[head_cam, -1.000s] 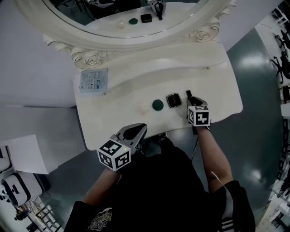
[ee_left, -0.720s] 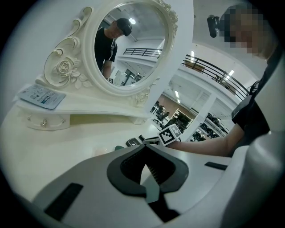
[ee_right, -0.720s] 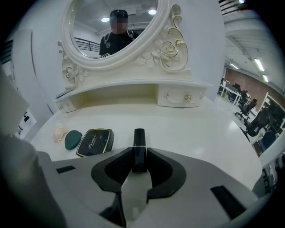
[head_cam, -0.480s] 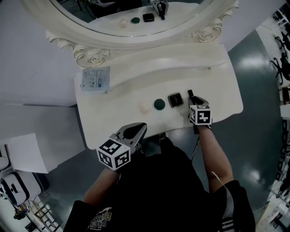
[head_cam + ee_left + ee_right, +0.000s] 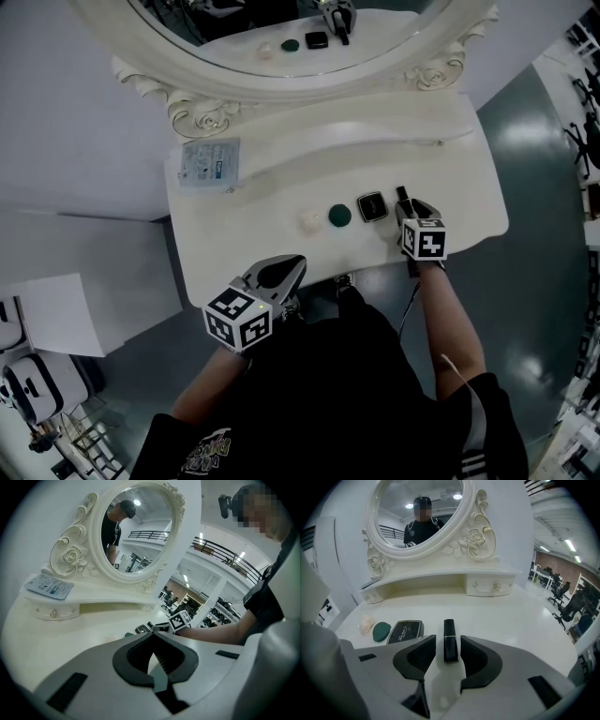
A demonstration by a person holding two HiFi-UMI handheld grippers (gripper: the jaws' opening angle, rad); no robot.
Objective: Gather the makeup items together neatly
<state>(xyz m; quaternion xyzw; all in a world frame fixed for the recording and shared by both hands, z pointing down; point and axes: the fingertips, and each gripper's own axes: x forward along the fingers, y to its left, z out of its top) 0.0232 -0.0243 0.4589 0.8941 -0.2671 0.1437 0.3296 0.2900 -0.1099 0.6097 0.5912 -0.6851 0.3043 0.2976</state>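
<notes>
On the white dressing table [image 5: 281, 187] four items lie in a row: a pale puff [image 5: 310, 221] [image 5: 365, 623], a green sponge [image 5: 339, 216] [image 5: 381, 631], a black compact [image 5: 372, 206] [image 5: 405, 631] and a black lipstick [image 5: 403, 199] [image 5: 450, 639]. My right gripper [image 5: 410, 208] [image 5: 448, 641] stands over the lipstick, which lies flat on the table between the jaws. Those jaws have just been opening, and a gap shows on each side of the tube. My left gripper [image 5: 291, 267] [image 5: 151, 634] hovers off the table's front edge, tips together and empty.
An ornate oval mirror [image 5: 281, 37] [image 5: 419, 513] rises behind a raised shelf with small drawers. A blue-and-white packet [image 5: 208, 161] [image 5: 49, 585] lies on the shelf's left end. The table's right edge is close to the right gripper.
The head view has drifted a little. Both grippers keep their places against the table, and the lipstick stays at the right gripper's tips.
</notes>
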